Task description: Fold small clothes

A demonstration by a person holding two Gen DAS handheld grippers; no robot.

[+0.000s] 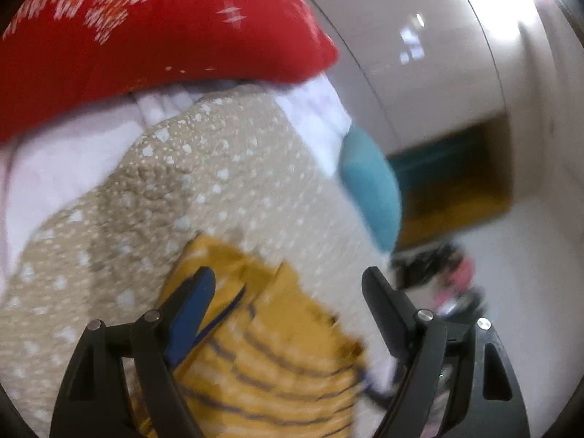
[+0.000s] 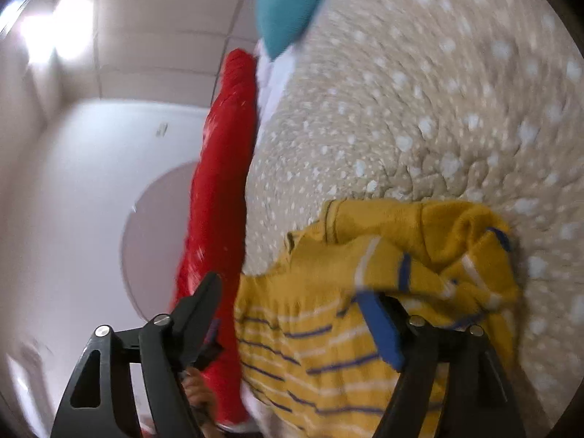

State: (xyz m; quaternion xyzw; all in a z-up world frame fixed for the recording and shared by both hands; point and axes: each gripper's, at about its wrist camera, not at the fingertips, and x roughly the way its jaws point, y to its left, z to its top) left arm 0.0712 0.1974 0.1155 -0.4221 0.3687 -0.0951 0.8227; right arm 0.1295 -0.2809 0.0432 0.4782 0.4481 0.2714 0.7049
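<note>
While both claws stand wide w/ nothing pinched, the yellow striped top (image 2: 365, 292) lies rumpled on the beige spotted blanket (image 2: 419, 109), just ahead of and under both. Left claw (image 1: 288, 284) hangs over the top's striped part (image 1: 277, 357); cloth sits between its fingers but the pads look clear of it. Right claw (image 2: 292, 292) has cloth between its fingers too, bunched folds to the right of it, pads apart from the cloth as far as blur allows. Long axis of the top: can't tell, too crumpled. Both claws abt equally near. Red patterned cloth (image 1: 146, 36) lies at the blanket's far edge, a teal thing (image 1: 372, 189) beside it.
</note>
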